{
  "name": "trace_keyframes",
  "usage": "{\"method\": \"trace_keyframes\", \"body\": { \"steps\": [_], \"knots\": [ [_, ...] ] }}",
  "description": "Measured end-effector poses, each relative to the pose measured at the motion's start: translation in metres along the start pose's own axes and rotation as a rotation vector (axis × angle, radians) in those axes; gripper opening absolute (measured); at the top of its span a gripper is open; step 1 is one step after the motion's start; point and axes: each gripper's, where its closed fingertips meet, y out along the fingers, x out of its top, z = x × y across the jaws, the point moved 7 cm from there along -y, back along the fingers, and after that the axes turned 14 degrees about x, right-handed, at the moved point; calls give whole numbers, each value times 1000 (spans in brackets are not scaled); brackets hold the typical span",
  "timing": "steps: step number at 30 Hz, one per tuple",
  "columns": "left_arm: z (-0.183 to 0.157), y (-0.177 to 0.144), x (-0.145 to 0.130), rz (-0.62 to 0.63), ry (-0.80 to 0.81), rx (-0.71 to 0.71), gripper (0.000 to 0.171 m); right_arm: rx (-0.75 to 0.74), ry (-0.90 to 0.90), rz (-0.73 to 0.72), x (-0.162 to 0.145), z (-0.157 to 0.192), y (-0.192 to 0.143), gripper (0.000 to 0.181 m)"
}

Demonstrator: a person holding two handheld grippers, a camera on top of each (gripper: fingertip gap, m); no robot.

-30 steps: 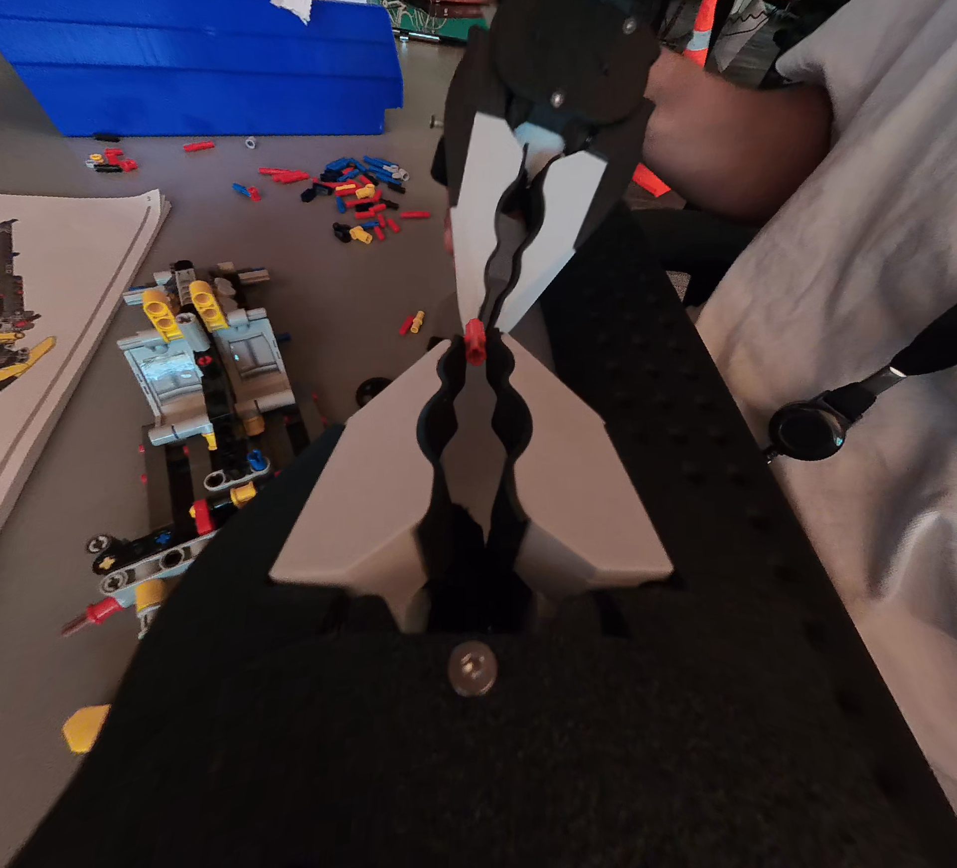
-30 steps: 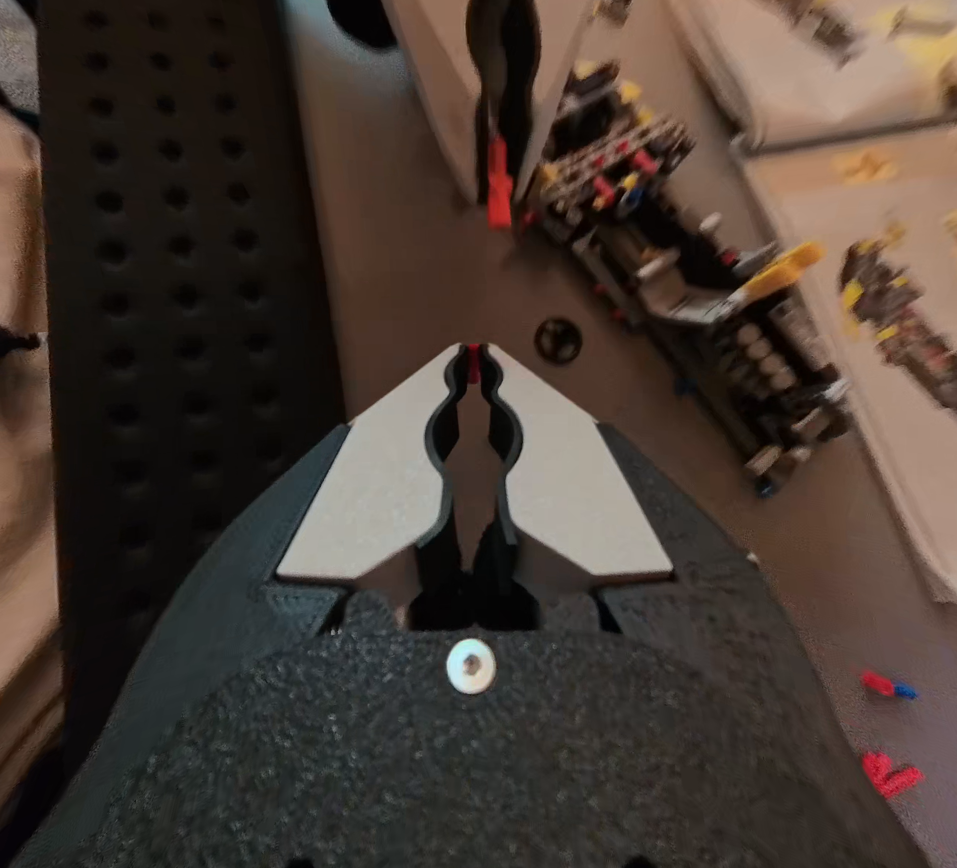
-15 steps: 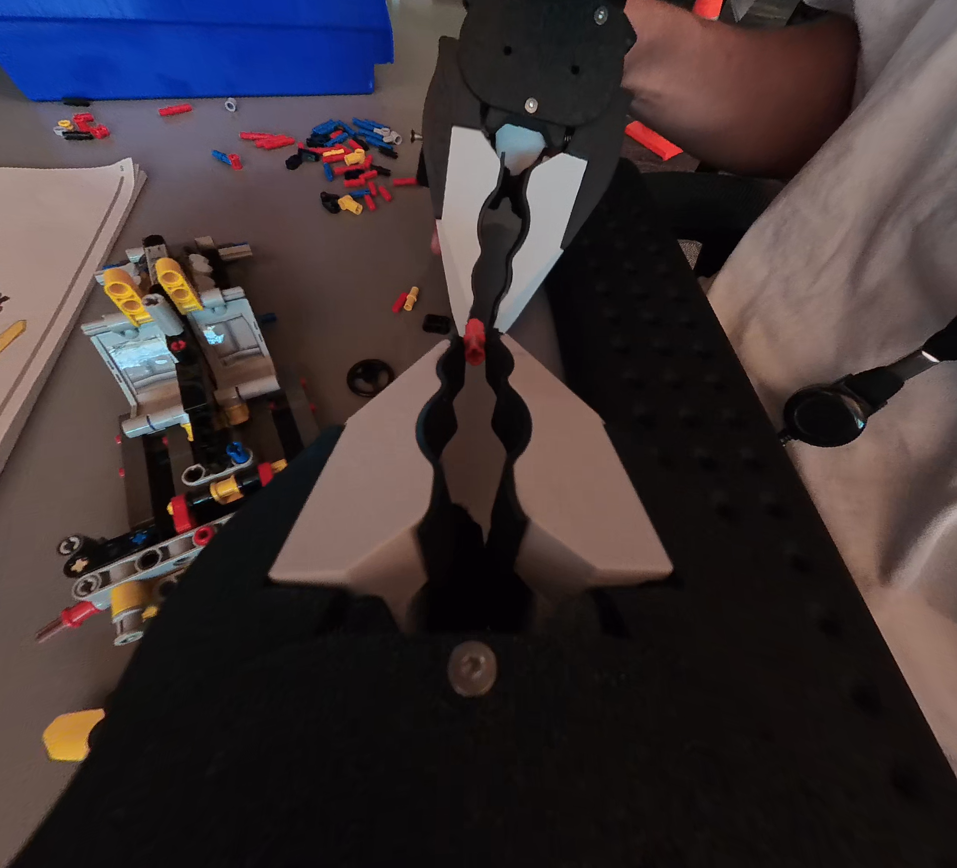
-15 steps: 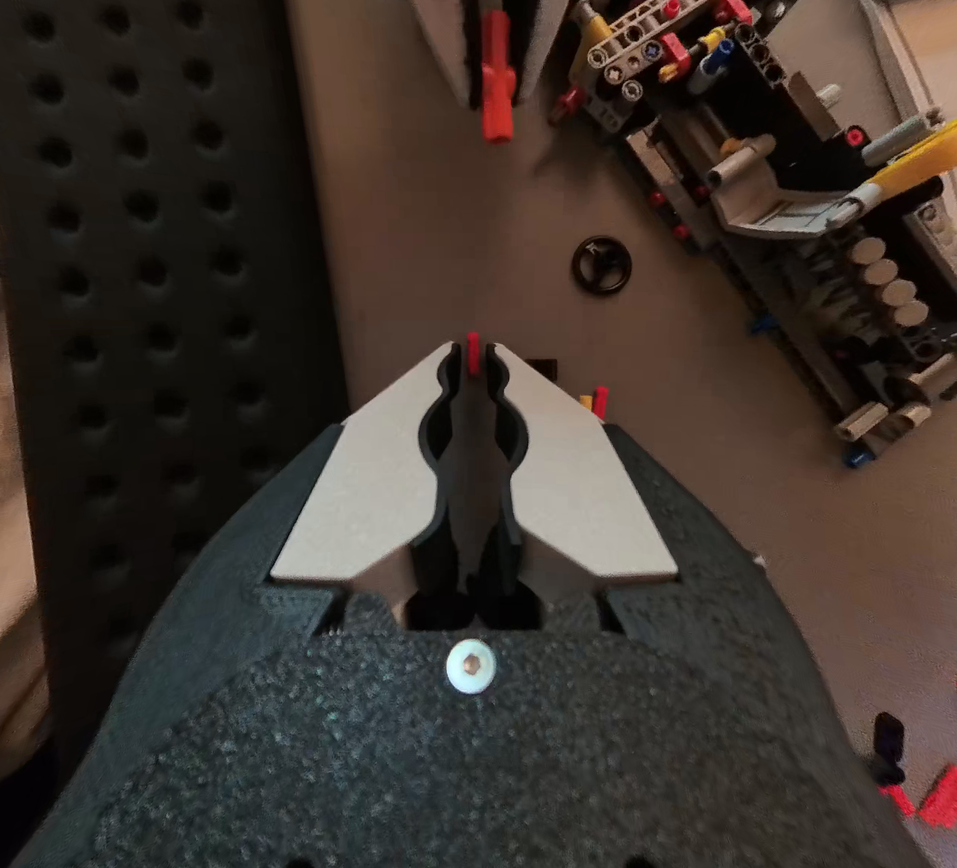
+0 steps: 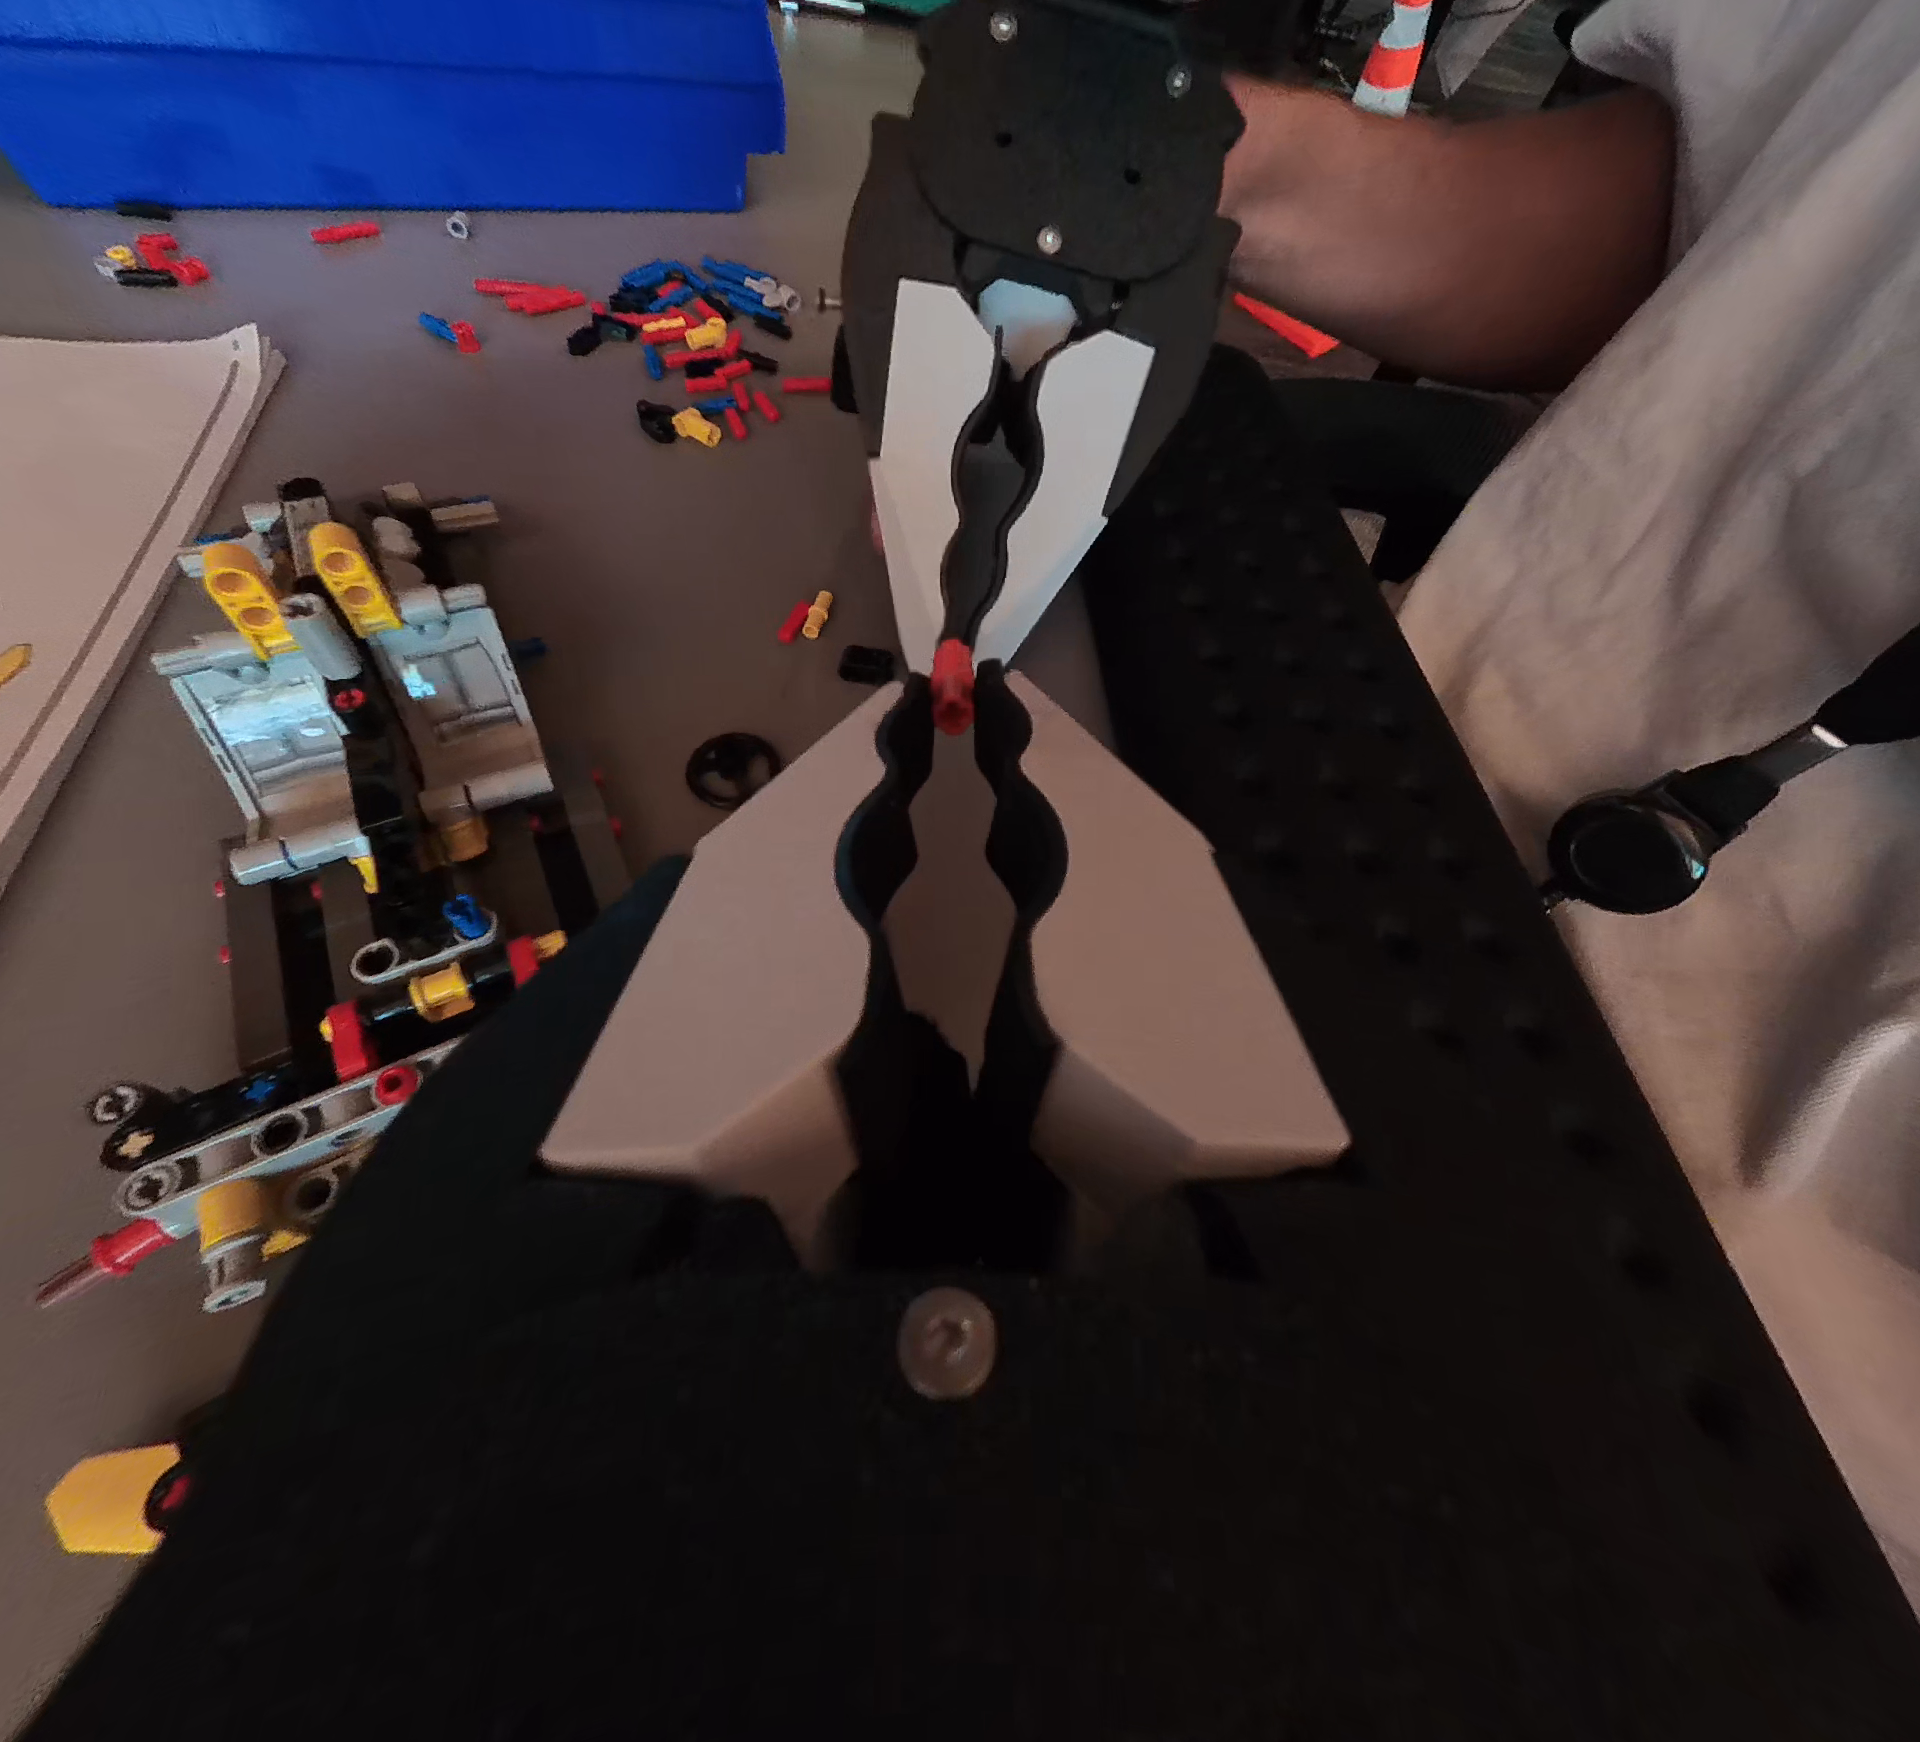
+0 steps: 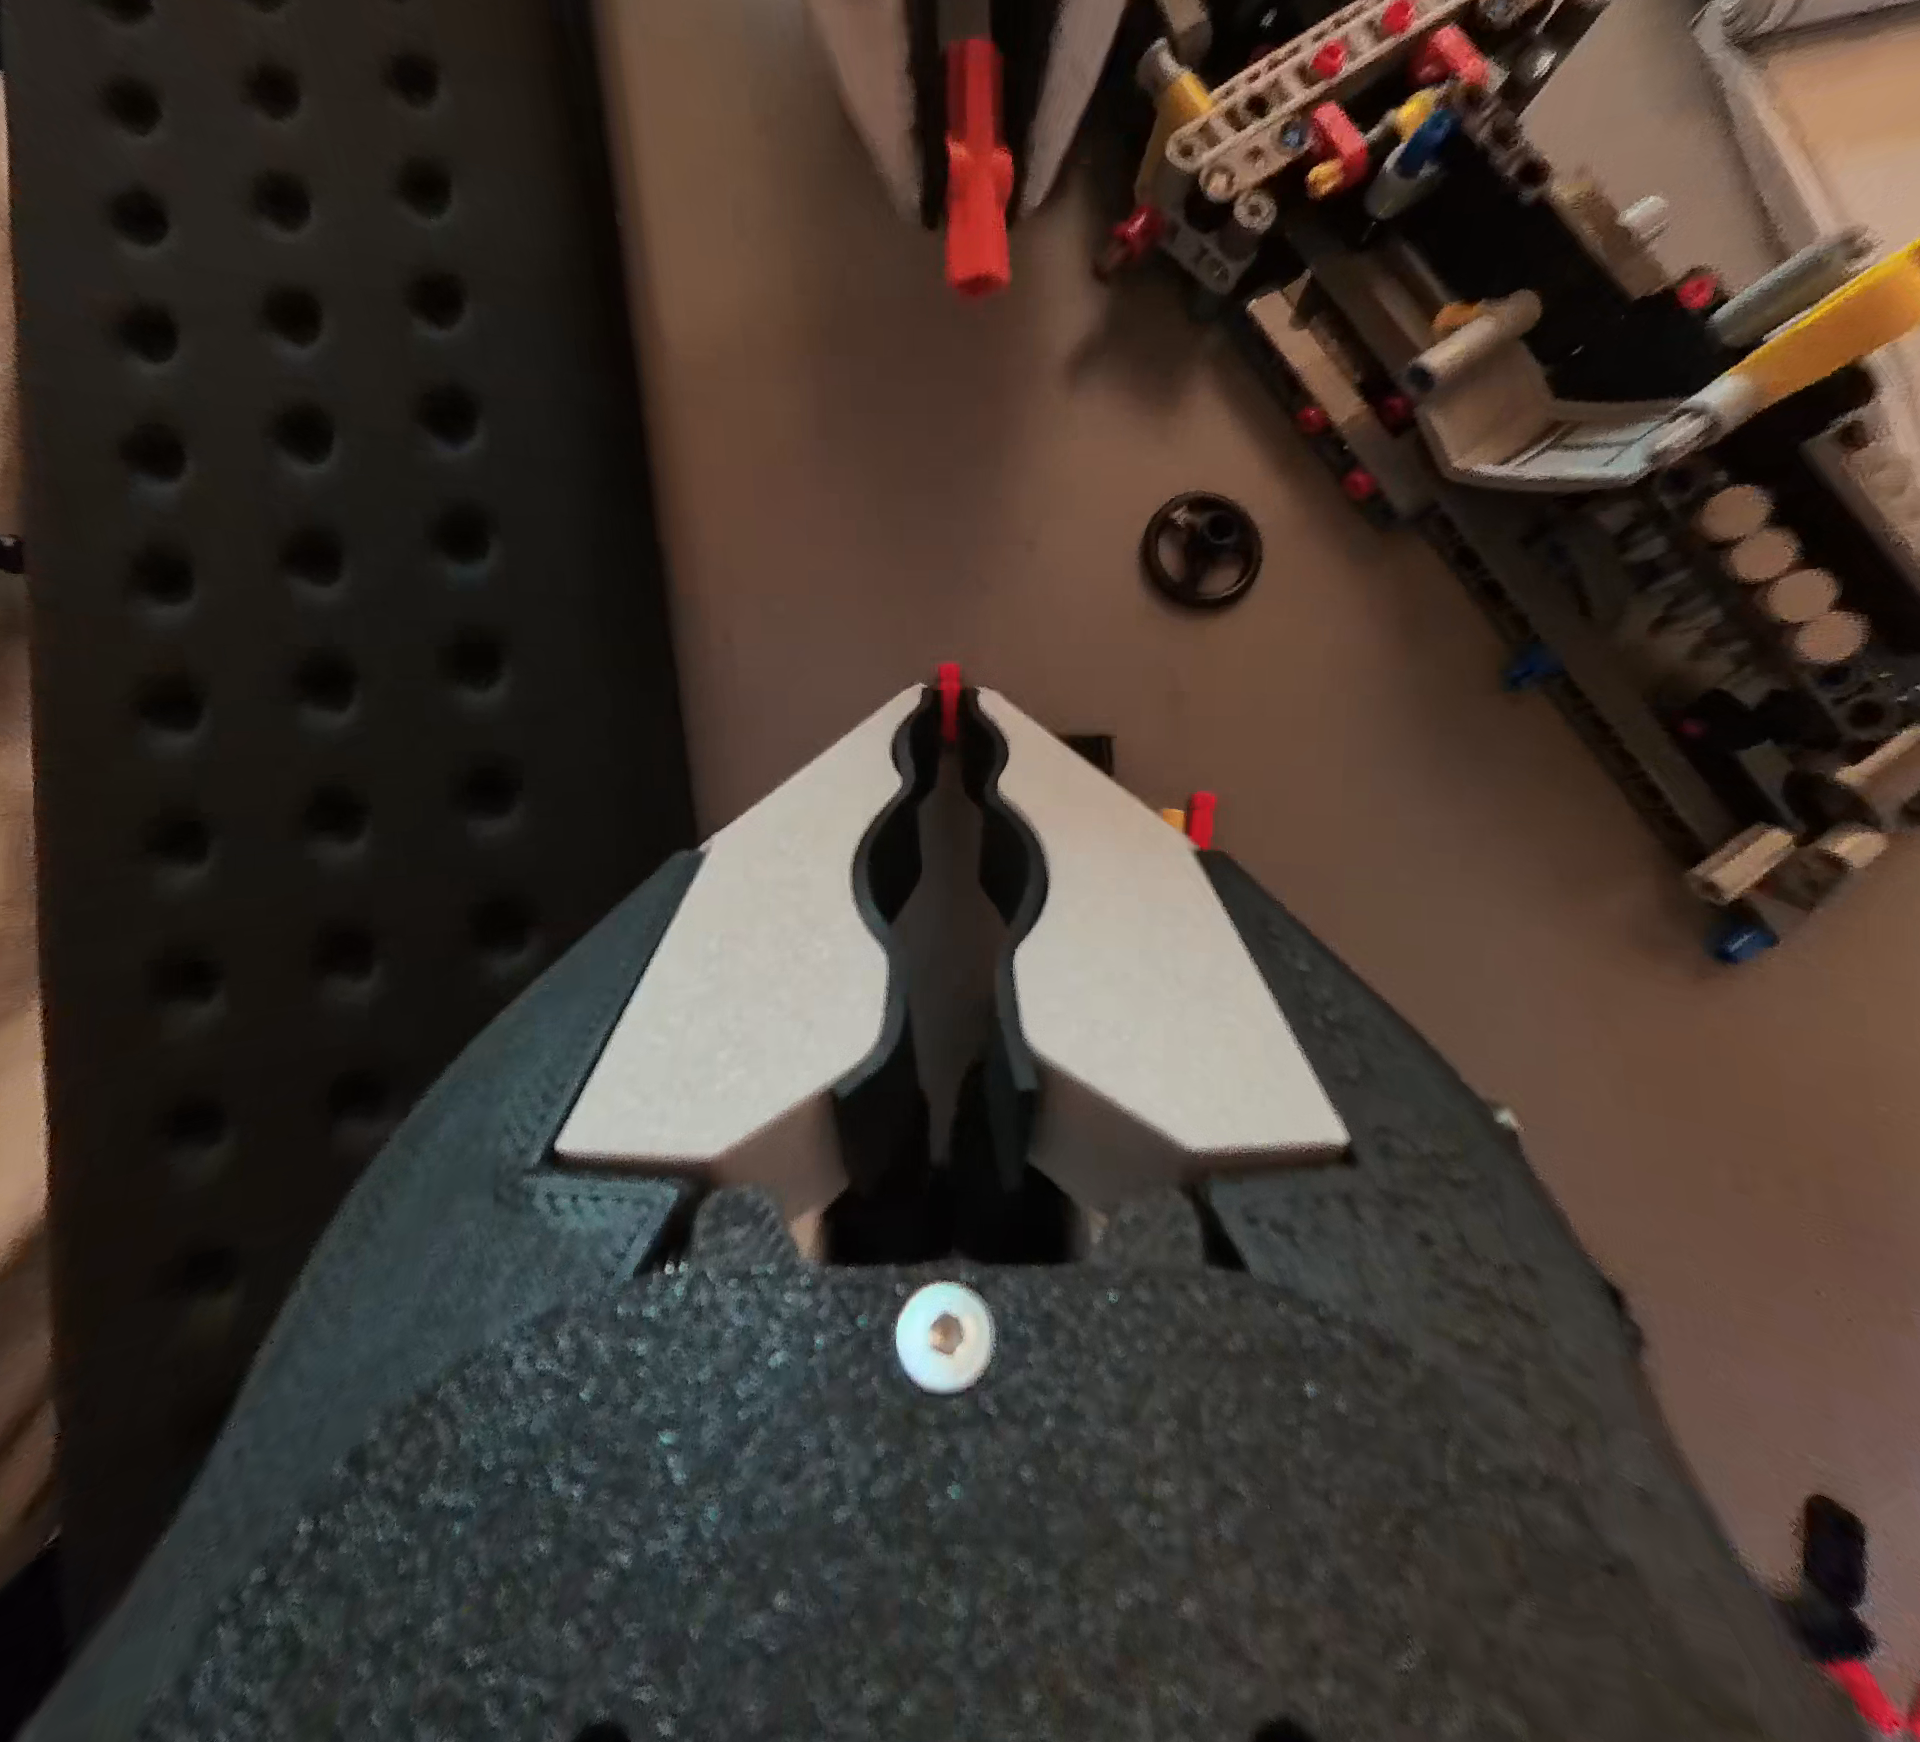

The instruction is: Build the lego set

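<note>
My left gripper (image 5: 951, 686) is shut on a short red pin (image 5: 951, 703), which sticks out past its tips. My right gripper (image 6: 948, 703) is shut on a thin red piece (image 6: 948, 680), of which only a sliver shows. The two grippers face each other tip to tip above the table. In the right wrist view the left gripper (image 6: 975, 165) and its red pin (image 6: 977, 227) hang a short gap ahead. The partly built lego model (image 5: 343, 757), grey, black and yellow, lies on the table to the left and also shows in the right wrist view (image 6: 1538, 362).
A black steering wheel piece (image 5: 732, 767) lies by the model. Loose small pieces (image 5: 696, 342) are scattered farther back in front of blue bins (image 5: 364, 61). An instruction booklet (image 5: 104, 497) lies at the left. A black perforated panel (image 5: 1299, 757) runs along the right, beside a person's arm (image 5: 1455, 227).
The gap between the two grippers has widened a little and the right wrist view has steadied. Both grippers stay shut on their red pieces.
</note>
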Motion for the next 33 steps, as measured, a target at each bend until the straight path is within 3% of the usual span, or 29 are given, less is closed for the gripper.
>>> {"method": "trace_keyframes", "body": {
  "steps": [5,10,25,33],
  "knots": [
    [3,-9,11,-102,-74,-41,5,-91,-113,-234,45,12,-36,3],
    [3,-16,20,-196,-123,-84,5,-105,-142,-204,67,13,-51,3],
    [3,-10,16,-167,-109,-62,6,-116,-171,-132,74,10,-45,2],
    [3,-9,15,-156,-116,-64,5,-115,-159,-172,70,9,-42,2]
  ]
}}
